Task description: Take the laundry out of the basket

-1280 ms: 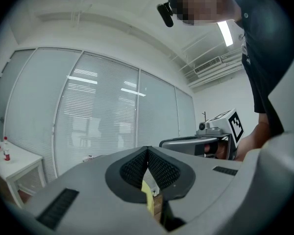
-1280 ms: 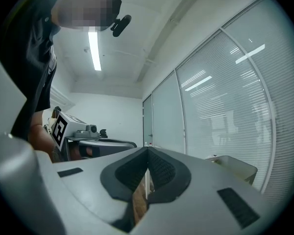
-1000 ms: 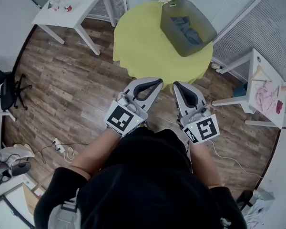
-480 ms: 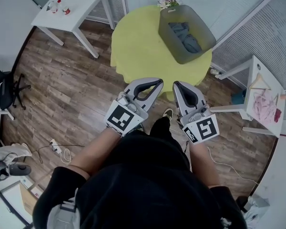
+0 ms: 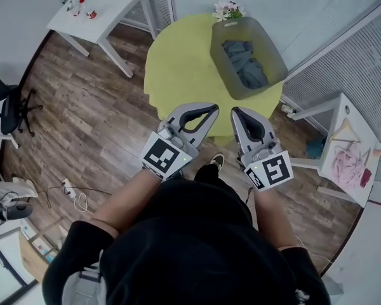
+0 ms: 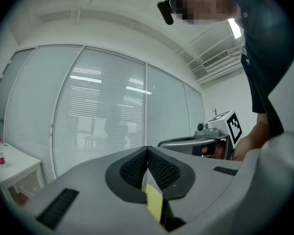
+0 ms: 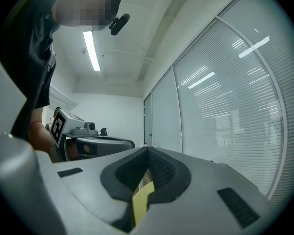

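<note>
A grey laundry basket [image 5: 222, 57] stands on the far right part of a round yellow-green table [image 5: 178, 62], with blue-grey laundry [image 5: 244, 65] bunched inside it. Both grippers are held side by side near the person's chest, short of the table's near edge. My left gripper [image 5: 211, 110] is shut, its tips meeting with nothing between them. My right gripper [image 5: 236, 113] is shut and empty too. In the left gripper view the pads [image 6: 159, 168] press together and the right gripper [image 6: 206, 141] shows beyond. In the right gripper view the pads [image 7: 159, 168] also meet.
A white side table [image 5: 108, 8] with small bottles stands at the far left. A white rack [image 5: 352, 138] with pink cloth and a hanger is at the right. A flower pot [image 5: 227, 10] sits behind the basket. An office chair [image 5: 9, 110] and cables lie left on the wood floor.
The person has stepped nearer the table: basket and table have shifted in the head view and the basket's inside shows more. Both grippers stay shut and level.
</note>
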Action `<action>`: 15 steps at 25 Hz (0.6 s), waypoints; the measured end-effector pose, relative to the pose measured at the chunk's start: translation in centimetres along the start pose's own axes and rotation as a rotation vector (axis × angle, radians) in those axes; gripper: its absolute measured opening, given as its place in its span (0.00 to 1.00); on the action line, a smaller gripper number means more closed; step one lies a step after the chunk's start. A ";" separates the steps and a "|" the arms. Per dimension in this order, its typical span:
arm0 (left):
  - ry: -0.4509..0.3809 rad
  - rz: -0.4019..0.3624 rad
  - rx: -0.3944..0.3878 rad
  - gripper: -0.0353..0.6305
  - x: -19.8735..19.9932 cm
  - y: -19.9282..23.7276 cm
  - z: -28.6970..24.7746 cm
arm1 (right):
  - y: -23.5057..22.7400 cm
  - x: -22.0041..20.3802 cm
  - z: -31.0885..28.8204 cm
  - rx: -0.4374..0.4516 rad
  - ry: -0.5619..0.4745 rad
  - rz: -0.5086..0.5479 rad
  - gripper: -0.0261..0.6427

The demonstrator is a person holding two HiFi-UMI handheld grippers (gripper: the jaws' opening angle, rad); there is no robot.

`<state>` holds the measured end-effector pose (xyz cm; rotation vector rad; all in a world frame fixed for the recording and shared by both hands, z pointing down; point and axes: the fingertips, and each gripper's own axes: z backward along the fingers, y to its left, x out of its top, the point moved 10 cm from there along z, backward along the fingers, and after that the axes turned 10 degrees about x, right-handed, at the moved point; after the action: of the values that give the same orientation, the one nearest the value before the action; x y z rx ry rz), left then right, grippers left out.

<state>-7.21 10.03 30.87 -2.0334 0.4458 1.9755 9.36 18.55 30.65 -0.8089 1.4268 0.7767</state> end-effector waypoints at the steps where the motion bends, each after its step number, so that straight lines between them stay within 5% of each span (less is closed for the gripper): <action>1: 0.005 -0.002 0.004 0.06 0.0 0.0 -0.7 | -0.8 0.0 0.1 0.005 -0.001 -0.003 0.07; 15: -0.004 0.013 0.103 0.06 0.3 -2.8 -8.7 | -9.6 -0.3 2.5 0.098 -0.004 -0.019 0.07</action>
<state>1.85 9.13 30.82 -1.9689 0.5490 1.9215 18.85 15.67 31.10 -0.7443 1.4403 0.6876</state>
